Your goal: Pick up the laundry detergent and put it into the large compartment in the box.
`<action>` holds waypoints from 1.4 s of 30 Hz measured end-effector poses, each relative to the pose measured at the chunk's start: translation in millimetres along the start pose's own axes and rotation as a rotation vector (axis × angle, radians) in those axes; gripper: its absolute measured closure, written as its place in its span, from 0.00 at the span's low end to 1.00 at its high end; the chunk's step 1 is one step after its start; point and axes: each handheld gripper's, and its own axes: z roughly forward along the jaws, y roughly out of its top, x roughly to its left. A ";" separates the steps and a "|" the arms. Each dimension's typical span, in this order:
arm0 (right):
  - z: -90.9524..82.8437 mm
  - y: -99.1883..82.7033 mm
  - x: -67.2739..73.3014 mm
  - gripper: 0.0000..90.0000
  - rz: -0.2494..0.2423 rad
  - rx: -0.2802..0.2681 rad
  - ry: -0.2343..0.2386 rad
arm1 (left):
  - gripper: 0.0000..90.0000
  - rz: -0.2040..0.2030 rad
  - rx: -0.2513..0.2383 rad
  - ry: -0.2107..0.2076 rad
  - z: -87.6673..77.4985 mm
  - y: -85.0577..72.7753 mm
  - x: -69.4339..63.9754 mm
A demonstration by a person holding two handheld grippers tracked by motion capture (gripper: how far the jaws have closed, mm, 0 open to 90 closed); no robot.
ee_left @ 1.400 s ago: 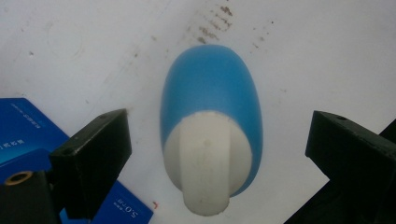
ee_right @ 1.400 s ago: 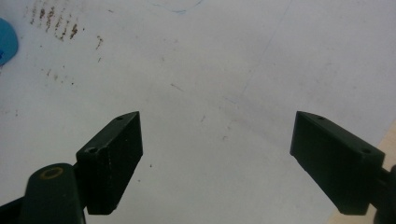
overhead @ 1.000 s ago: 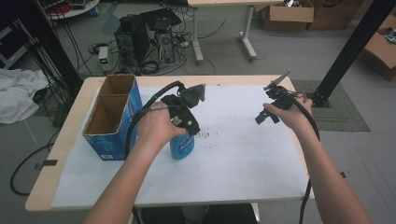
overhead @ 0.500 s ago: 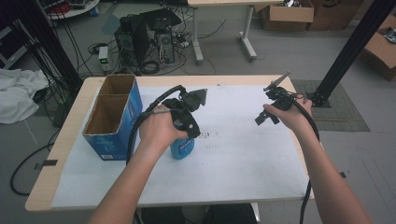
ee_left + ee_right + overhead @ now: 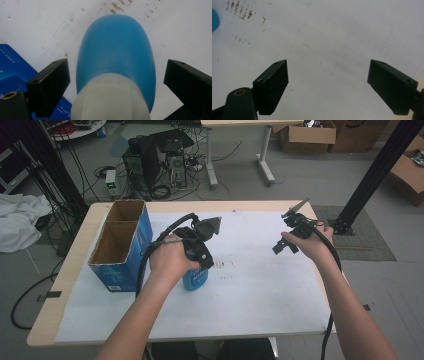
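Desk [image 5: 280,320]: pale wood, topped with a white sheet [image 5: 260,285] flecked with brown marks.
Blue bottle [image 5: 116,52]: upright on the sheet, just beside the blue cardboard box [image 5: 120,245].
My left hand-held gripper [image 5: 200,252]: jaws straddling the bottle, just been closing, pads not touching.
My right hand-held gripper [image 5: 328,83]: released, above bare sheet.
Room: grey floor, cables, computer tower [image 5: 150,162].

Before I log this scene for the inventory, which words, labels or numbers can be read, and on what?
Blue plastic bottle with a white cap: white print on its side, too blurred to read.
Blue cardboard box with two open compartments: a small white label low on its front, too small to read.
Corner of that box in the left gripper view: faint white print, illegible.
Nothing else carries text.
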 end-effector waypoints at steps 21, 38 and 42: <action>-0.9 0.0 -1.2 0.19 0.000 0.004 0.000 | 0.18 -0.012 0.009 0.007 2.1 0.0 1.3; -1.8 -0.2 -1.2 0.19 0.002 0.005 0.003 | 0.35 -0.019 0.019 -0.003 2.6 -0.2 2.8; -1.6 -0.9 -1.7 0.19 0.003 0.005 0.003 | 0.36 -0.030 0.021 0.001 3.1 0.2 3.9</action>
